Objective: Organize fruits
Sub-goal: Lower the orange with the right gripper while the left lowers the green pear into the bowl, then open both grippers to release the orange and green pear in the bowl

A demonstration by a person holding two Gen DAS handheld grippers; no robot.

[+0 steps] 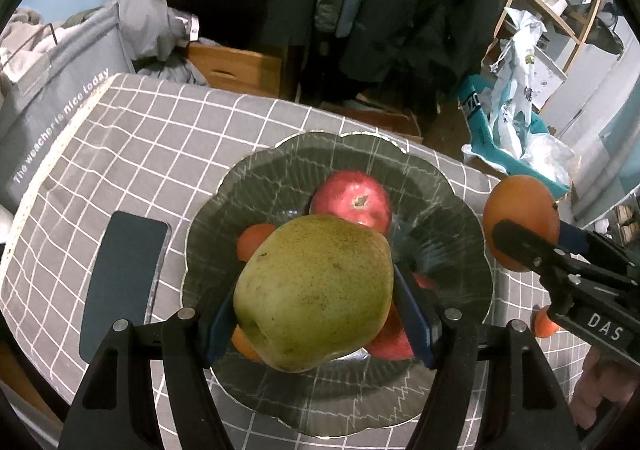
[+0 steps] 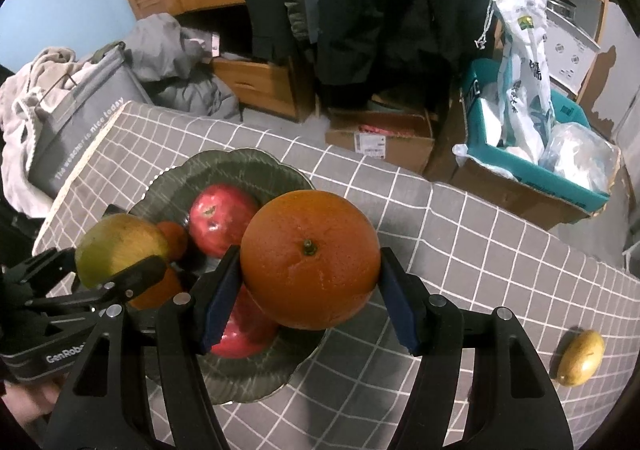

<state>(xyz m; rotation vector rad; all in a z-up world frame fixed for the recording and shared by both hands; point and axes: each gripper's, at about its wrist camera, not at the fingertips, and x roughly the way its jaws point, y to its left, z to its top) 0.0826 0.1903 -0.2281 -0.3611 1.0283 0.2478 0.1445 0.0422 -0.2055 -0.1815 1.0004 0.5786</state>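
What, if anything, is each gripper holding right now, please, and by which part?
The left gripper clamps the green pear across its sides. The right gripper clamps the orange across its sides, stem end facing the camera.

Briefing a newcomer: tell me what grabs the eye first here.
Two held fruits dominate: a green pear clamped in the left gripper above the dark glass plate, and a big orange in the right gripper beside it. Red apples lie in the plate.
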